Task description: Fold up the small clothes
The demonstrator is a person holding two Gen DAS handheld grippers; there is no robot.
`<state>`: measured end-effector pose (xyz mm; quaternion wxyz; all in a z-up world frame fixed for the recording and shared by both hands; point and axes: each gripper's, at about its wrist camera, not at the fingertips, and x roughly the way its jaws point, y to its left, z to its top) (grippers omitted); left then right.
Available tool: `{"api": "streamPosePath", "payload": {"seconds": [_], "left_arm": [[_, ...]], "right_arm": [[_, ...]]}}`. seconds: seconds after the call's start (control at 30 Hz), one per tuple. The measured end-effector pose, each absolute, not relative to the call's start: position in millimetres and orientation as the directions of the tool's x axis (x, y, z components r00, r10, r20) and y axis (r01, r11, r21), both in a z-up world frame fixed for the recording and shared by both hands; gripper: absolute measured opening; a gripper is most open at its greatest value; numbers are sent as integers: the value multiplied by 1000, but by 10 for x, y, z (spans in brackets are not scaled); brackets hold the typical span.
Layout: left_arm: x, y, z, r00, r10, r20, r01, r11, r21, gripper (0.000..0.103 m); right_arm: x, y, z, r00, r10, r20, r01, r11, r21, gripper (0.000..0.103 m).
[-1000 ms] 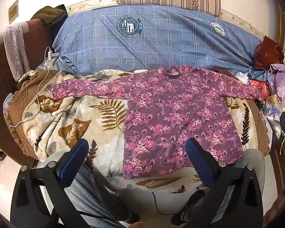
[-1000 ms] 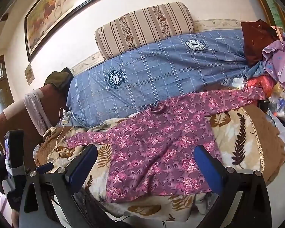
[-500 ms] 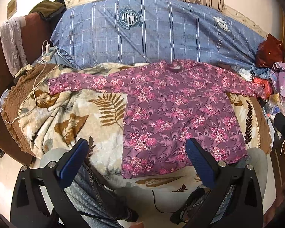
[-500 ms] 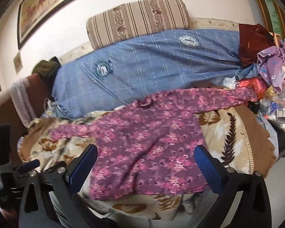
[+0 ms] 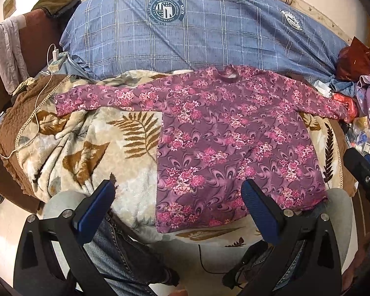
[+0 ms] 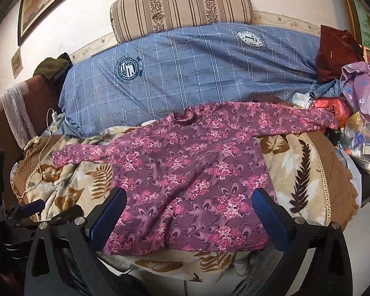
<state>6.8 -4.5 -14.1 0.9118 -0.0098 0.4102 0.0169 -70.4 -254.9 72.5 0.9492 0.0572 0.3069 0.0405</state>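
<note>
A purple long-sleeved top with pink flowers [image 5: 224, 133] lies flat on a cream leaf-print blanket [image 5: 91, 145], both sleeves spread out sideways, neck towards the back. It also shows in the right wrist view [image 6: 192, 172]. My left gripper [image 5: 177, 197] is open and empty, hovering above the top's near hem. My right gripper [image 6: 190, 204] is open and empty, above the hem too. Part of the right gripper [image 5: 365, 172] shows at the right edge of the left wrist view, and part of the left gripper [image 6: 24, 207] shows at the lower left of the right wrist view.
A blue checked bolster [image 5: 197, 29] lies behind the top, a striped cushion [image 6: 182, 5] above it. A heap of clothes and bags [image 6: 352, 93] sits at the right. A white charger and cable [image 5: 53, 60] lie at the left. My jeans-clad legs [image 5: 125, 251] are below.
Both grippers have moved forward and tilted down towards the top, which now looks larger. Both stay open. The top has not moved.
</note>
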Motion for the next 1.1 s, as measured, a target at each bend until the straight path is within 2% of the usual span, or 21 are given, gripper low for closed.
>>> {"api": "streamPosePath", "payload": {"seconds": [0.8, 1.1], "left_arm": [[13, -46, -125, 662, 2, -749, -40, 999, -33, 103], [205, 305, -274, 645, -5, -765, -102, 990, -93, 103]], "right_arm": [[-800, -2517, 775, 813, 97, -574, -37, 993, 116, 102], [-629, -2422, 761, 793, 182, -582, -99, 980, 172, 102]]}}
